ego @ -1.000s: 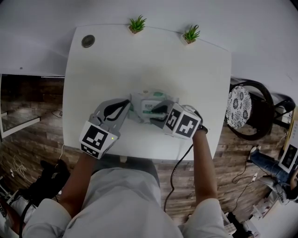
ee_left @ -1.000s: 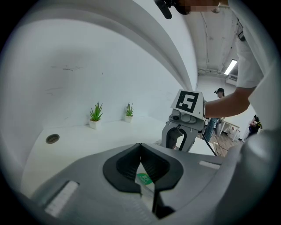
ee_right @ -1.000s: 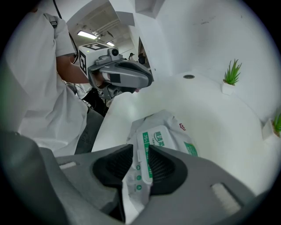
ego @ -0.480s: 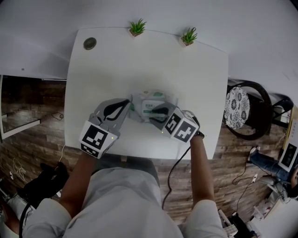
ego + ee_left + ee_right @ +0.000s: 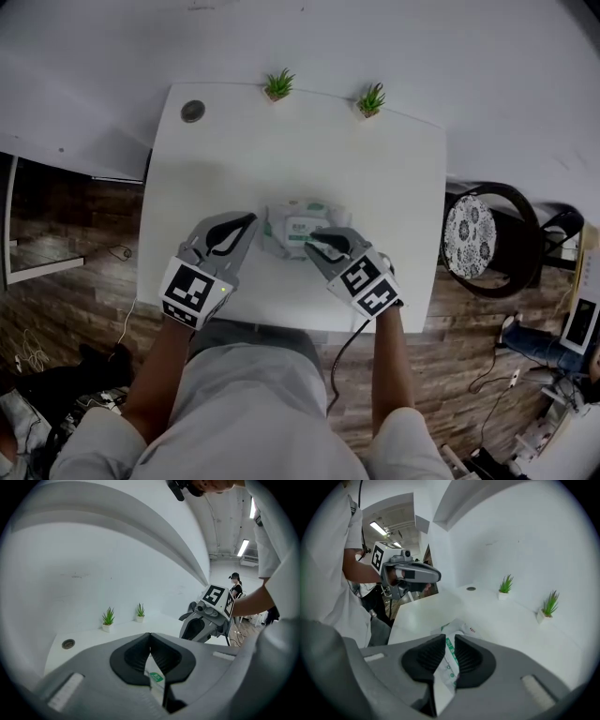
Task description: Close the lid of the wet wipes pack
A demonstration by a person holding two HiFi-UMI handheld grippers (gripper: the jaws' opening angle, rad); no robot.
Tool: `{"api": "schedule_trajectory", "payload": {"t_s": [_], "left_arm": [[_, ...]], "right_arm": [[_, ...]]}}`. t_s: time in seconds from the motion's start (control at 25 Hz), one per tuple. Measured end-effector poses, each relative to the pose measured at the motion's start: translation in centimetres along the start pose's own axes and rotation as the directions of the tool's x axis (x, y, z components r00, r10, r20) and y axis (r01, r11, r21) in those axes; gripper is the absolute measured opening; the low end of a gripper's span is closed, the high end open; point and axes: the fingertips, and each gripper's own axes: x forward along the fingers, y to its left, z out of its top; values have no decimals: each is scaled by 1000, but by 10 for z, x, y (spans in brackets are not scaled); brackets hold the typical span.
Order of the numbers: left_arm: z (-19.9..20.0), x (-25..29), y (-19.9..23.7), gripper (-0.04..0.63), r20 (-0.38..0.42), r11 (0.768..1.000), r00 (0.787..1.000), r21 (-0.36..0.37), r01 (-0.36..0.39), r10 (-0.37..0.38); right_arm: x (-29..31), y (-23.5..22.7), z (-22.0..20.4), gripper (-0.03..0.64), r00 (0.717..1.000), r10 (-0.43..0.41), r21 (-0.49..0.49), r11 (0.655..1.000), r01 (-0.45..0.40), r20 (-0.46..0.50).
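counter [image 5: 281,150]: white, wood floor [image 5: 66,281] around | far edge: potted plants [image 5: 277,85], grommet [image 5: 193,112] | right: black chair [image 5: 487,230] | wet wipes pack [image 5: 298,228]: flat, mid-counter | left gripper [image 5: 248,222]: fingers together, beside pack | right gripper [image 5: 314,246]: fingers closing, still apart, pack showing through gap

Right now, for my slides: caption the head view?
Left gripper beside the wet wipes pack on a white table; right gripper over it, jaws closing empty.

No word or number can be read. The wet wipes pack [image 5: 298,228] bears green print, too small to make out. Just below the pack, the left cube [image 5: 194,292] and right cube [image 5: 367,286] show only black-and-white square markers.
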Motion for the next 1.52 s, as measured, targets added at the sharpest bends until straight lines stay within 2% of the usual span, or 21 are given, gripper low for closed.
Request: {"api": "schedule_trajectory", "payload": {"t_s": [0.2, 0.44, 0.64, 0.84, 0.96, 1.2, 1.52], "left_arm": [[10, -16, -4, 6, 31, 999, 999, -2, -36, 36], [25, -31, -7, 6, 78, 998, 995, 14, -67, 65], [41, -45, -9, 6, 114, 997, 992, 37, -64, 60], [54, -64, -5, 7, 150, 997, 987, 55, -63, 54], [63, -79, -1, 6, 178, 996, 982, 65, -69, 57], [80, -110, 7, 6, 247, 993, 966, 70, -96, 76], [95, -149, 16, 6, 311, 986, 943, 72, -148, 119]], "right_arm": [[-22, -4, 17, 14, 989, -110, 46, 993, 106, 97], [-49, -6, 34, 5, 949, -250, 74, 968, 240, 194], [-82, -8, 42, 5, 878, -395, 190, 916, 354, 269], [-122, -6, 52, 5, 774, -535, 330, 838, 435, 339], [-140, 2, 56, 5, 721, -599, 365, 796, 484, 349], [-158, 24, 57, 5, 667, -664, 409, 742, 531, 339], [-186, 46, 60, 5, 595, -721, 437, 691, 576, 356]]}}
